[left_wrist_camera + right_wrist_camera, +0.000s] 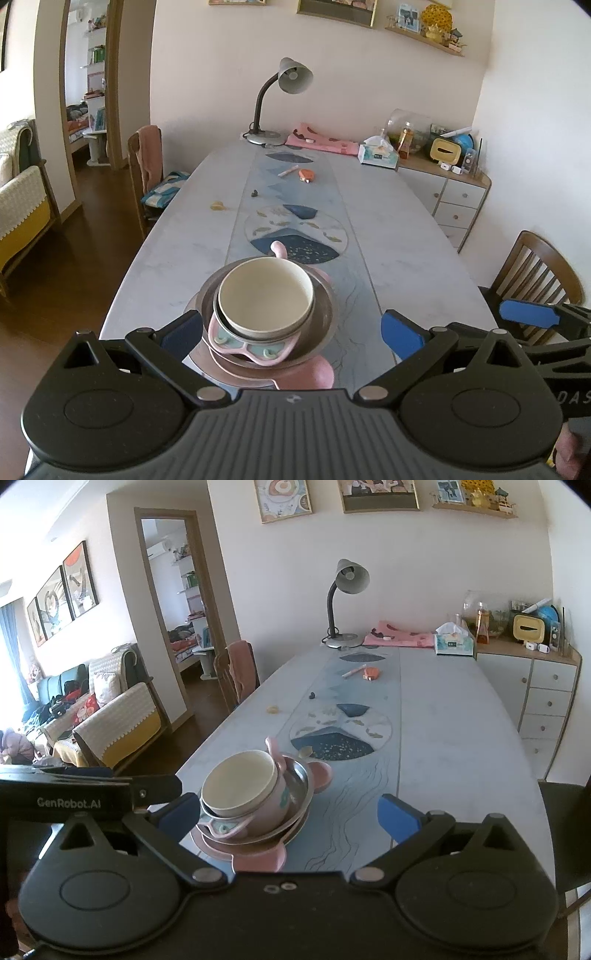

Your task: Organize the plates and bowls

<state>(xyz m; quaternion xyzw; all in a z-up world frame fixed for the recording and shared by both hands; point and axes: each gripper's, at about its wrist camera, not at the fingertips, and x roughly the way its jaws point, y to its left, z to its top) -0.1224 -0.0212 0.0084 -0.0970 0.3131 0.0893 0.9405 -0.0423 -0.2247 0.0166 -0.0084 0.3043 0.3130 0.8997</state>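
A stack of dishes stands at the near end of the table. On top is a cream bowl (pixel 265 293) (pixel 240 782), nested in a pink bowl (pixel 271 805) with teal marks. Under them lie a steel plate (pixel 325 314) (pixel 299 775) and a pink eared plate (pixel 314 373) (pixel 258 860). My left gripper (pixel 291 332) is open, its blue pads on either side of the stack and a little behind it. My right gripper (pixel 291 812) is open too, with the stack by its left finger. Nothing is held.
The long marble table (pixel 406 240) carries a blue runner (pixel 369 686), a desk lamp (pixel 280 99), a pink cloth (pixel 325 142), a tissue box (pixel 378 153) and small items (pixel 306 173) far off. Chairs (pixel 535 273) stand at both sides; a cabinet (pixel 546 686) is at right.
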